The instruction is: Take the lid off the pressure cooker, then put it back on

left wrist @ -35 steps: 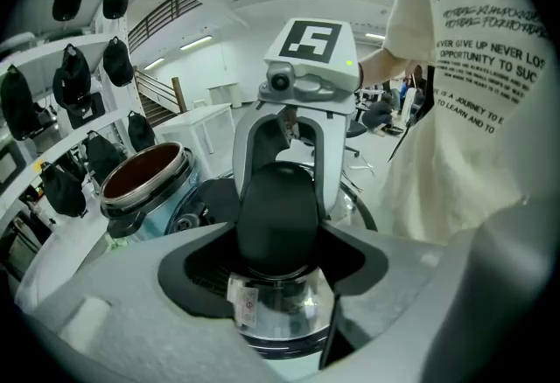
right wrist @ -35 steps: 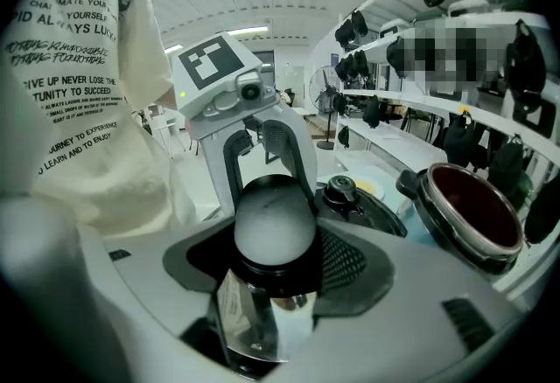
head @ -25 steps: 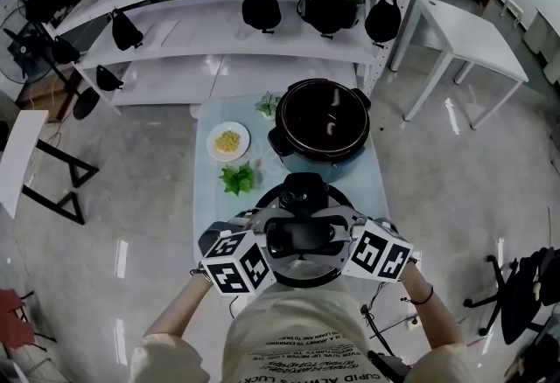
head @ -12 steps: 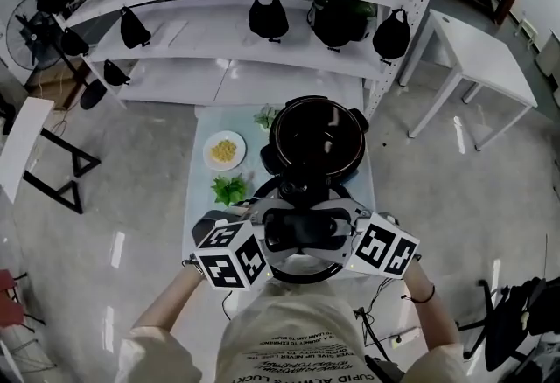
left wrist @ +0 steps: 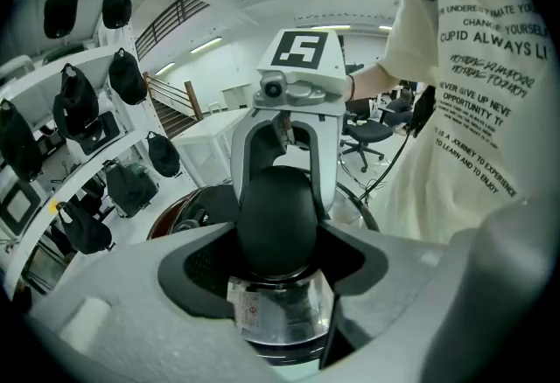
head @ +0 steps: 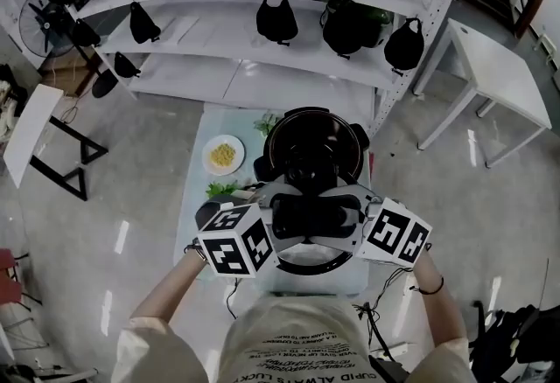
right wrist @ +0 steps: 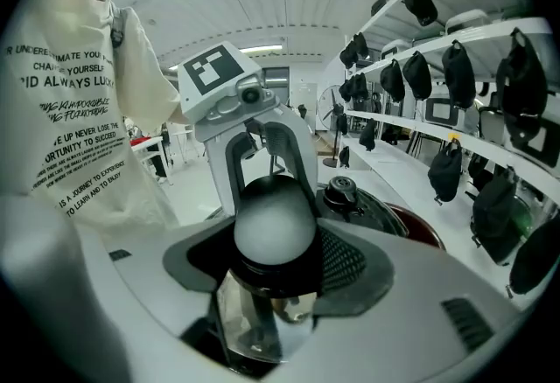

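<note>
The pressure cooker lid (head: 306, 262) hangs in the air on my side of the open cooker pot (head: 315, 129); my left claw (left wrist: 276, 228) is clamped on one end of its black handle (head: 306, 217), my right claw (right wrist: 273, 237) on the other end; below stands the pale blue table (head: 213, 123).

Lid (head: 307, 217) between left claw (head: 271, 219) and right claw (head: 353, 221), just before cooker (head: 354, 145), plate (head: 213, 162) left of cooker, shelves (head: 219, 33) behind

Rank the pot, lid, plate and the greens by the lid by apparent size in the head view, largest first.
1. The pot and lid look alike; the lid is nearer the camera and partly covered, so I won't rank them.
2. The plate.
3. The greens, partly hidden.
</note>
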Tool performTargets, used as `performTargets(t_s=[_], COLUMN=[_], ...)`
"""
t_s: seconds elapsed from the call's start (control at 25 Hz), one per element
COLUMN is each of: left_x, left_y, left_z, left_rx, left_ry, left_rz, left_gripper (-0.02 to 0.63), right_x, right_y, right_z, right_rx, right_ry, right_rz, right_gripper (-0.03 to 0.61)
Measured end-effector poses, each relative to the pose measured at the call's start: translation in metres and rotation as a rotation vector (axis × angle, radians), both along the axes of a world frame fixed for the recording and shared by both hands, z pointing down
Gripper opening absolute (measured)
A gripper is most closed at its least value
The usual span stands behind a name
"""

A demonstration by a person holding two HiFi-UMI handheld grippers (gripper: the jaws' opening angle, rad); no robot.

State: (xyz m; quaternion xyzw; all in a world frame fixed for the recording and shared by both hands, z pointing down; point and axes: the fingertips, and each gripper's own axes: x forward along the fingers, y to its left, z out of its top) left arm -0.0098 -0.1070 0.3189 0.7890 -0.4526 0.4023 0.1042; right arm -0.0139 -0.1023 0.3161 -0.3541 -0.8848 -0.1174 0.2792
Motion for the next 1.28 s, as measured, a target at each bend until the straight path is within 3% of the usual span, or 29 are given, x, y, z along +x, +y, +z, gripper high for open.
performTargets(t_s=[0.64,1.28], left_x=[-0.036,-0.091], left_y=[-0.058,-0.098], left_z=[-0.010,0.001], left_rx=[-0.032,-0.049], left_ry=[-0.014,0.035], left_rz=[-0.036,0.050], left_gripper=[0.287,0.287], right_x=[-0.036,-0.092], right_y=[-0.059,-0.100], right_z=[-0.010,0.002], right_rx=[-0.039,-0.060], right_ry=[-0.025,0.038], right_rz=[-0.046,0.036], right_gripper=[0.278,0.278])
